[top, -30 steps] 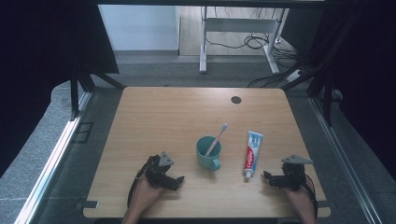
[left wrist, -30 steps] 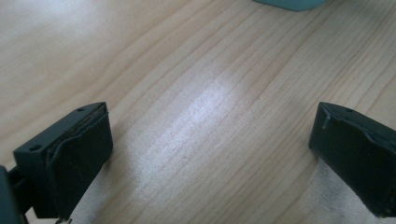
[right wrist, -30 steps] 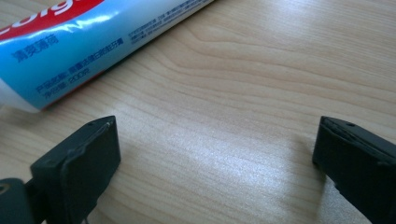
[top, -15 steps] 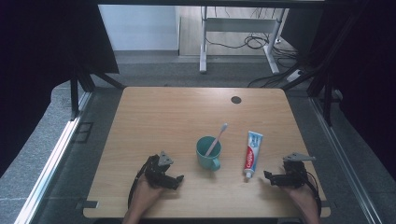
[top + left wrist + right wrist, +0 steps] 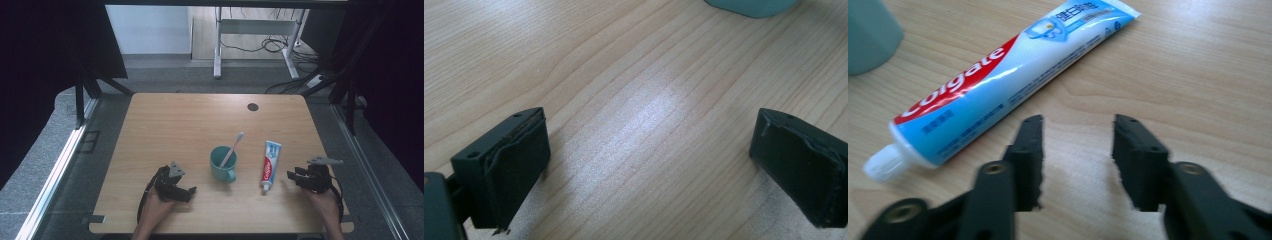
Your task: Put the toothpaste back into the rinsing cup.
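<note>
Toothpaste (image 5: pixel 270 159) lies flat on the table (image 5: pixel 170 120), just right of a green cup (image 5: pixel 223 165) with a toothbrush (image 5: pixel 232 148) standing in it. Nothing looks started yet, I think: the tube is not picked up and its white cap is on. The right gripper (image 5: pixel 292 175) sits near the cap end with its jaws a little apart, holding nothing. The left gripper (image 5: pixel 190 192) rests left of the cup with its jaws wide, holding nothing. Red letters on the tube say "Colgate"; the smaller writing is too tiny to read
</note>
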Demonstrator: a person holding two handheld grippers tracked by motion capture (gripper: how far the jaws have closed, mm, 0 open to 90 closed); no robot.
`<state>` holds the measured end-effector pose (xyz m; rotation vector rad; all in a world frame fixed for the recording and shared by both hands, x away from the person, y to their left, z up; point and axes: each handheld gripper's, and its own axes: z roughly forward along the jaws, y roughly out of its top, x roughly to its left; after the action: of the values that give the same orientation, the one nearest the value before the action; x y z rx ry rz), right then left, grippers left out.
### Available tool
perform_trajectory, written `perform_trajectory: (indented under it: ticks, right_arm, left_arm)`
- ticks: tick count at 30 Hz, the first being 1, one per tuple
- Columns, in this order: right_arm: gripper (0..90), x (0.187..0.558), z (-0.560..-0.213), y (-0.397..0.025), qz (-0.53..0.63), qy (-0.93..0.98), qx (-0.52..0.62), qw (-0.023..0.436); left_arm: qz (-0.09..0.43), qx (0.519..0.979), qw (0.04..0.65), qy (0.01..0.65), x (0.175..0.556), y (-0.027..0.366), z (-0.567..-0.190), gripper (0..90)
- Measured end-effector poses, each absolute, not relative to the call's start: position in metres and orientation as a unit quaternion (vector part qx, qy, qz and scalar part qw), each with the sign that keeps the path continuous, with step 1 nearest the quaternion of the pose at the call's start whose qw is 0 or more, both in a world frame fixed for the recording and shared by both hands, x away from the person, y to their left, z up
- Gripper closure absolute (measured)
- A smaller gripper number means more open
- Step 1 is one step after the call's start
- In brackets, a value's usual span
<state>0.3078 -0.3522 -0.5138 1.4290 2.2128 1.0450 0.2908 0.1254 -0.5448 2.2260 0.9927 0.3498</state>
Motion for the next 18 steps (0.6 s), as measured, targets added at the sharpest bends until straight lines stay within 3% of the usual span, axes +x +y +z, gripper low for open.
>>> perform_trajectory:
  ticks: [8, 18]
  right_arm:
    - [86.4, 0.323, -0.511, -0.346, 0.359, 0.776, 0.488, 0.178]
    - [89.2, 0.346, -0.512, -0.330, 0.343, 0.780, 0.488, 0.189]
  left_arm:
    - [0.134, 0.852, 0.333, 0.381, 0.291, 0.125, -0.545, 2.9]
    - [0.135, 0.852, 0.333, 0.381, 0.291, 0.125, -0.545, 3.0]
